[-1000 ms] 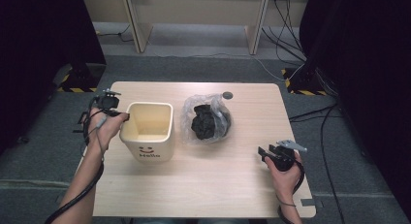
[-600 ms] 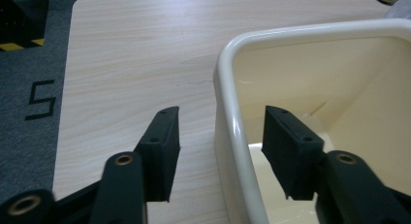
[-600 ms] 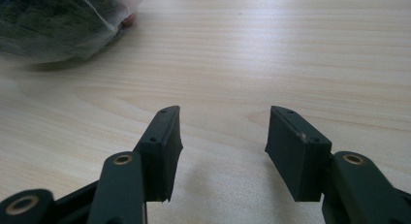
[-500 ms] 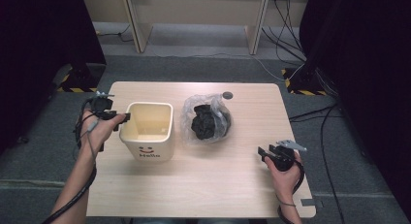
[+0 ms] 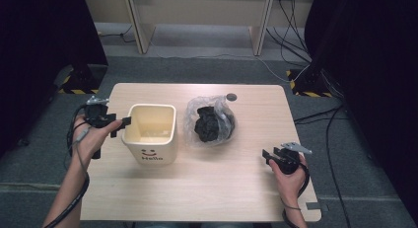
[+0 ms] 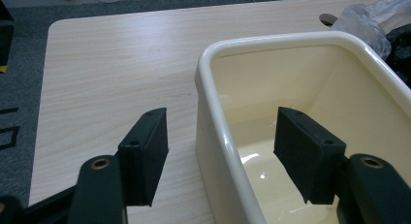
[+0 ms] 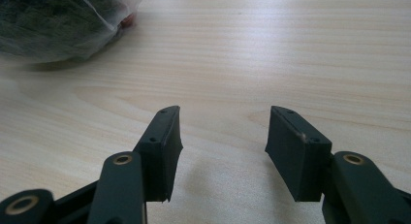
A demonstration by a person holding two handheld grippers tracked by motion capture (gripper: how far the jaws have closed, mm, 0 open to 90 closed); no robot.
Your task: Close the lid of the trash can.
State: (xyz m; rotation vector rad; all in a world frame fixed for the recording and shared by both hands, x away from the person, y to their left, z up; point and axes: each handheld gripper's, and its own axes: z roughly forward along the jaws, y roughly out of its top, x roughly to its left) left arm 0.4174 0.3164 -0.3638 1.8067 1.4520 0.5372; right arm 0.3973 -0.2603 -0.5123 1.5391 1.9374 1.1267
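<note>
pale wood worktop [image 5: 207,188] carries my cream bin [image 5: 150,134] near its left edge, a clear bag [image 5: 209,124] beside it. left gripper [image 6: 220,151] fingers just opened, straddling the bin's wall, untouching. right gripper [image 7: 223,141] spread, empty. bagging the bin seems unstarted.

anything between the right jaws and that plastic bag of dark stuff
Nothing visible. Bare table lies between the open right gripper and the plastic bag; the cream bin stands on the bag's far side.
</note>
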